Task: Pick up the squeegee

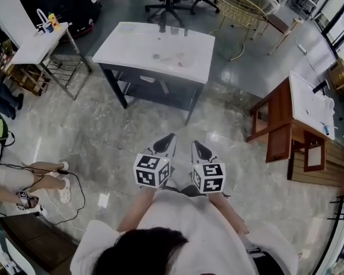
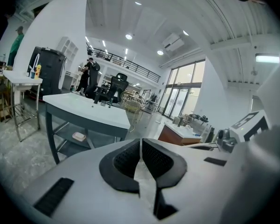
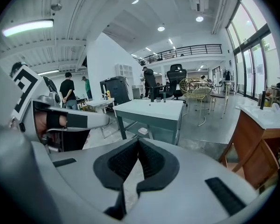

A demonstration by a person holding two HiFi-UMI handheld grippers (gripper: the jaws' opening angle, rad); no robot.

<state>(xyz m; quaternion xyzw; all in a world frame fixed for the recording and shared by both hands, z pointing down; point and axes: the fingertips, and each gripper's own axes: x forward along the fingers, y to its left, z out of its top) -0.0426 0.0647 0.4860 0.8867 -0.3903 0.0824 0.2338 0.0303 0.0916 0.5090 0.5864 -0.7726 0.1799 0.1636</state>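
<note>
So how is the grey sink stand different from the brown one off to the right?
The grey sink stand has a dark frame with an open shelf; the brown sink stand is reddish wood. The grey one sits straight ahead, the brown one to the right. Both carry white tops.

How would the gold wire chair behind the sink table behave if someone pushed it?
The wire chair is open mesh, so it is probably light for its size and fairly stiff. It stands on thin legs on a glossy floor, so it would likely slide easily. It might tip if pushed high up.
</note>
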